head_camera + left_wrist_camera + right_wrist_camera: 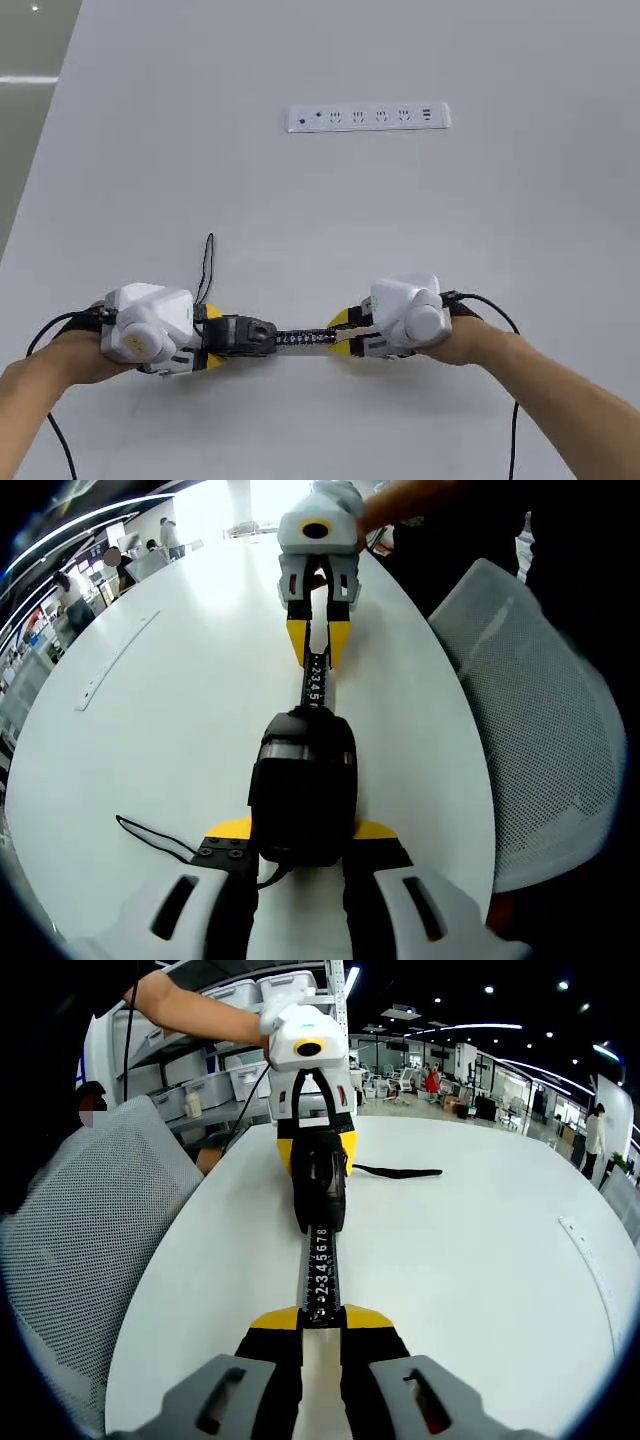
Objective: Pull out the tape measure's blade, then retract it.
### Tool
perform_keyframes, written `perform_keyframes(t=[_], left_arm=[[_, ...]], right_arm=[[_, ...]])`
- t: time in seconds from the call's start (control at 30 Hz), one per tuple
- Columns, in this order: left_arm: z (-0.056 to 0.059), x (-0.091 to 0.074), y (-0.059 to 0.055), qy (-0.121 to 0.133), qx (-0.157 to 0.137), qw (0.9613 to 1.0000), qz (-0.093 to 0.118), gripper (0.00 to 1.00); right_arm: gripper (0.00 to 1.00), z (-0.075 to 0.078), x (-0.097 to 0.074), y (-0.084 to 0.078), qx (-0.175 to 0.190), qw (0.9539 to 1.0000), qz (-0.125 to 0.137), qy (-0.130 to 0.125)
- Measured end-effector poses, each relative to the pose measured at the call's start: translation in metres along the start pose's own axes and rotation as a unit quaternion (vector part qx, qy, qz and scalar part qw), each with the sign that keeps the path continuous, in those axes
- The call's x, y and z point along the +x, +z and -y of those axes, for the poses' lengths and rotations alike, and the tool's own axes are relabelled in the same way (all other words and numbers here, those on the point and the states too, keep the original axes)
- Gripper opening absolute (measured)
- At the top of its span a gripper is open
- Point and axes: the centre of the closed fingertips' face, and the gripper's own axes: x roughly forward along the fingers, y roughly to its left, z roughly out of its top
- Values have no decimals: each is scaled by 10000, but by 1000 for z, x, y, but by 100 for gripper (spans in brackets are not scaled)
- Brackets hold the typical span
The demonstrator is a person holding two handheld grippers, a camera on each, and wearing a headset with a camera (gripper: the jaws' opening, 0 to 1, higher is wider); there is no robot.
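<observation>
I find the left gripper (pixel 213 337) closed narrow on the tape measure's case (pixel 240 335), its yellow-tipped jaws pressing the case's two broad sides. The right gripper (pixel 340 333) is pinched almost shut on the free end of the blade (pixel 305 337).

A short length of blade shows between the two grippers. Its long axis runs left to right, with the case's mouth facing right. The tape measure sits low over the near part of the table (pixel 300 190); I cannot tell whether it touches.

The case is black, boxy and round-cornered. The blade is a thin, flat, dark strip with white numerals. A thin black cord (pixel 207 265) lies on the smooth white tabletop just beside the case, running toward the far side. A white power strip (pixel 368 117) lies well apart, farther back.
</observation>
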Motion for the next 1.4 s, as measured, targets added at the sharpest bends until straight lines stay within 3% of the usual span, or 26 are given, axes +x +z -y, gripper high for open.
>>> perform_keyframes(t=[1.4], left_arm=[[0,-2,0,-21,-1,10000,-46,29]], right_arm=[[12,1,-15,-10,-12,10000,-42,-4]])
